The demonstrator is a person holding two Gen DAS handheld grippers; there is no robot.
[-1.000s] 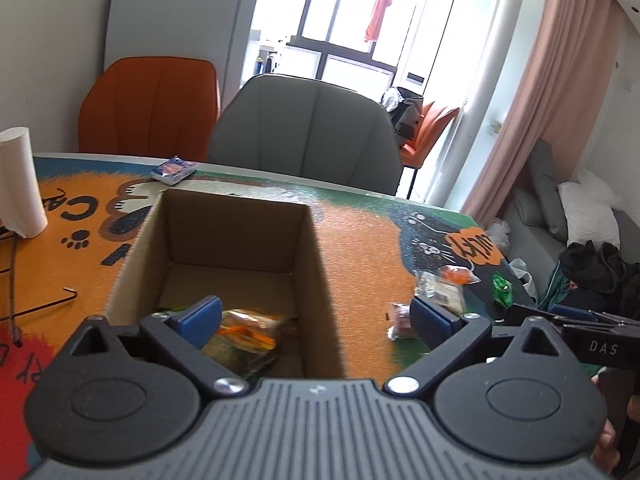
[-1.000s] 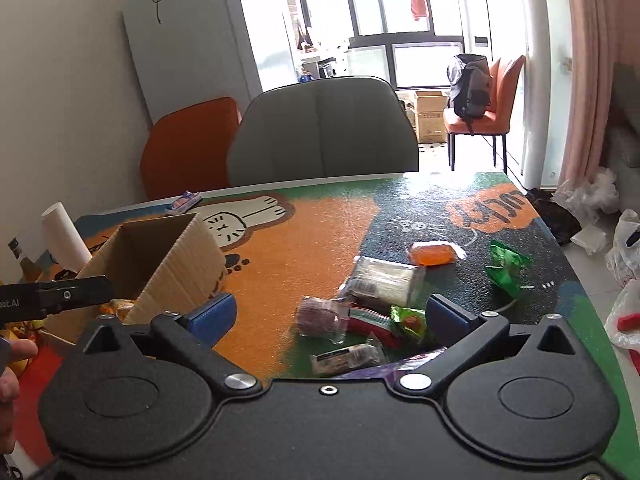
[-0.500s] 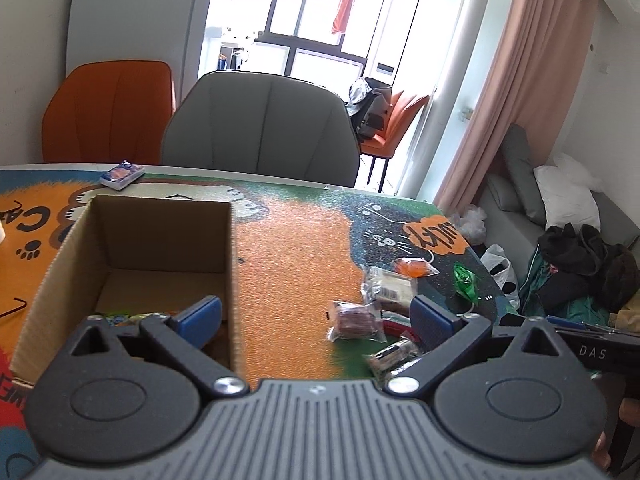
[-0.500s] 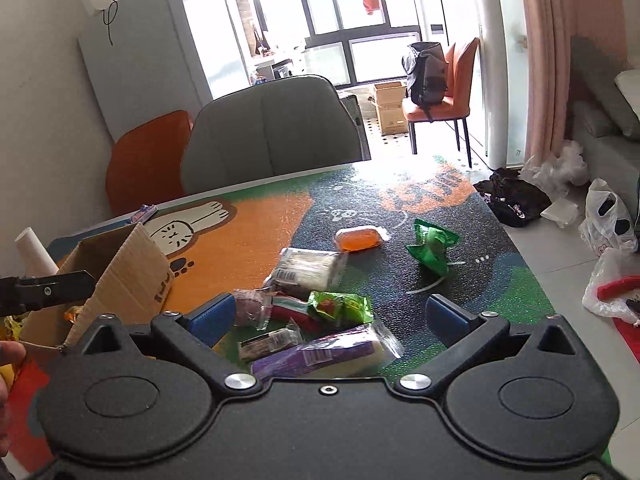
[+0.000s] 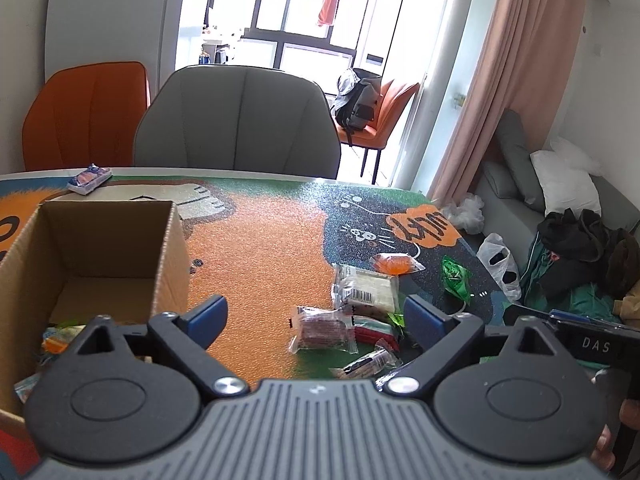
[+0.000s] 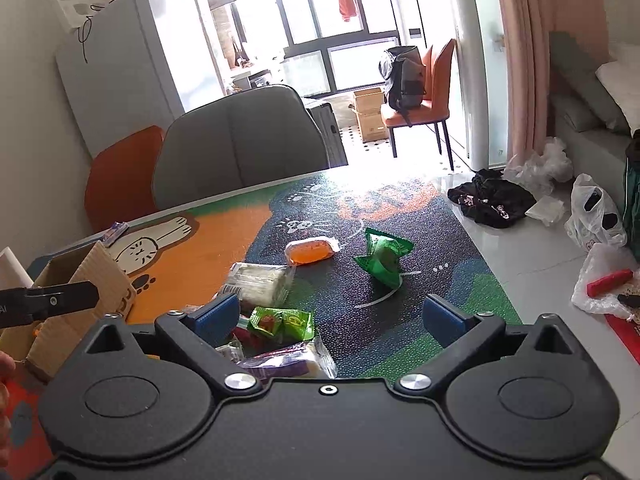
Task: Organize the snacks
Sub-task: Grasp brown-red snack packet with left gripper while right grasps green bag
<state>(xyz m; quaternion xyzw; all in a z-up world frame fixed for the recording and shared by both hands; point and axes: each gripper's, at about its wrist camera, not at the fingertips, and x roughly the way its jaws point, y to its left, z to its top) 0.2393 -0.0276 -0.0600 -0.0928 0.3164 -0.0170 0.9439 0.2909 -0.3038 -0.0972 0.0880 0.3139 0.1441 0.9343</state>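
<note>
Clearly, the cardboard box (image 5: 96, 264) is kept open at the top on the left side of the table (image 5: 260, 264), so that snacks can be dropped in from above. A few wrapped snacks are already seen lying at its near end. The rest of the snacks are spread on the table to the right of the box, well apart from it, and this is judged to be why both tongs are pointed down at that heap.

The left gripper (image 5: 316, 316) is held spread wide, with its jaws just closed a little. A reddish-brown packet (image 5: 322, 330) lies on the table between them, but it is not pinched. The right gripper (image 6: 330, 316) is also held spread wide, its jaws just closed a little, and nothing is squeezed. A small green packet (image 6: 280, 322) and a purple packet (image 6: 286, 362) are seen near its left pad.

Farther off, a see-through white packet (image 6: 256, 282) is laid flat. To its right, a crumpled green bag (image 6: 384, 258) is seen. Smallest, an orange packet (image 6: 310, 250) is placed at the far end of the heap.
</note>
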